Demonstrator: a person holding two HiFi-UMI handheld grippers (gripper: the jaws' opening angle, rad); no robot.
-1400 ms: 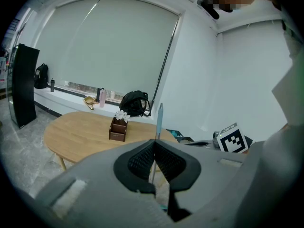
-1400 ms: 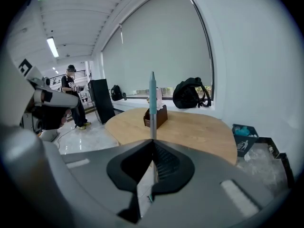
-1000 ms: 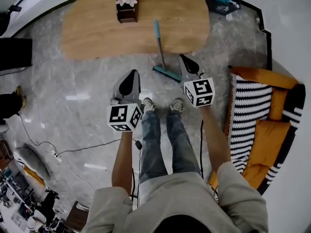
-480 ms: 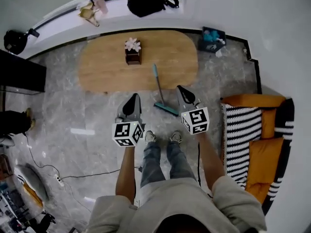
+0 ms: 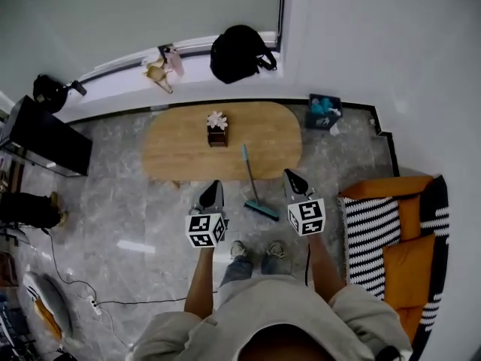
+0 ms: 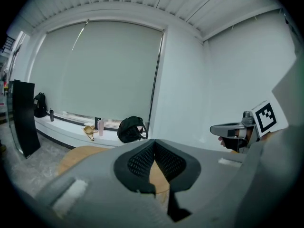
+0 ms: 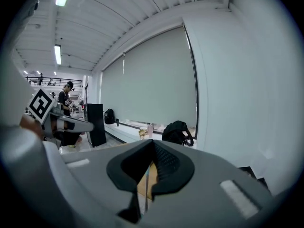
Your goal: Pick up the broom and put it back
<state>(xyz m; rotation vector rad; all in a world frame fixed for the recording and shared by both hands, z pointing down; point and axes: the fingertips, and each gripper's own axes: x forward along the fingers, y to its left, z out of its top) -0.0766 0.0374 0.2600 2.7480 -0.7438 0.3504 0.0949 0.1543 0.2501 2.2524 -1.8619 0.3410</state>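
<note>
The broom (image 5: pixel 249 173) has a teal handle and a teal head (image 5: pixel 261 210). Its head rests on the marble floor and its handle lies up over the edge of the wooden table (image 5: pixel 173 153). My left gripper (image 5: pixel 215 184) is held in the air to the left of the broom head, shut and empty. My right gripper (image 5: pixel 288 174) is to the right of it, also shut and empty. In the right gripper view a thin strip of the broom handle (image 7: pixel 146 184) shows through the gap behind the closed jaws. Neither gripper touches the broom.
A flower box (image 5: pixel 217 130) stands on the table. A black backpack (image 5: pixel 239 53) sits on the window ledge, a blue box (image 5: pixel 323 112) in the corner. An orange sofa with a striped blanket (image 5: pixel 376 235) is at right, a black cabinet (image 5: pixel 46 138) at left. A cable (image 5: pixel 113 301) runs across the floor.
Both grippers have risen together, still shut and empty. The view has lifted with them, so the floor looks farther away and the window ledge and backpack have come into sight.
</note>
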